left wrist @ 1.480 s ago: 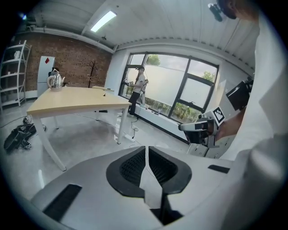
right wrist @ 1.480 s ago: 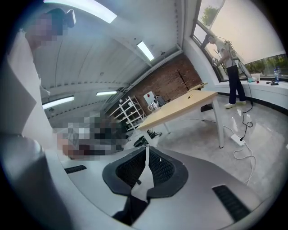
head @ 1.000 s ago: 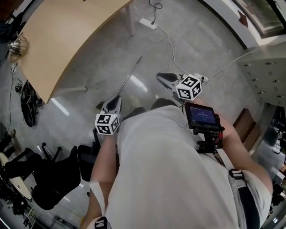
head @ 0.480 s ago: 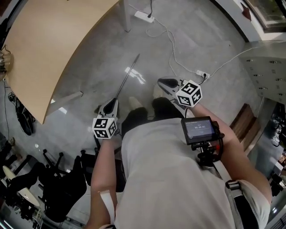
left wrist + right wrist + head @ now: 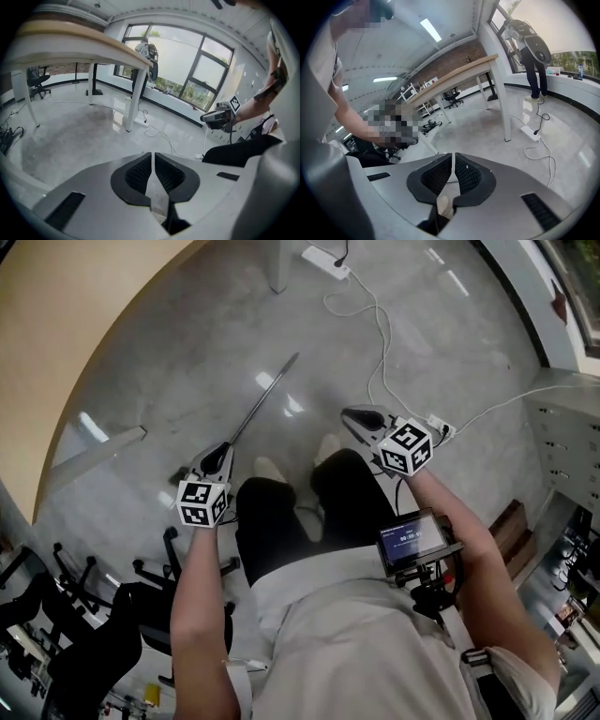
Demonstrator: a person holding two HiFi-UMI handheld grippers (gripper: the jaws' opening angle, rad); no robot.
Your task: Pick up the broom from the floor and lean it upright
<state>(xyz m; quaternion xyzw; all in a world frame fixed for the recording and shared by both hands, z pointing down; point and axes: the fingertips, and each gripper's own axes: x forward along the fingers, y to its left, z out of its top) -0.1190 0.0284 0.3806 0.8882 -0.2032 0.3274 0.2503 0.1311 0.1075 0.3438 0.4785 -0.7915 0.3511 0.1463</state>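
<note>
Left gripper (image 5: 217, 454) and right gripper (image 5: 361, 418), both closed and empty, have sunk toward the floor (image 5: 187, 352), where the broom (image 5: 265, 397) lies flat just ahead of the left one: pickup not yet begun.

Seen from above, a person leans forward with bare arms stretched down and ahead. The left hand-held gripper (image 5: 218, 451) and the right hand-held gripper (image 5: 359, 418) point forward and downward, well apart, one outside each leg. Both pairs of jaws are pressed together, holding nothing.
</note>
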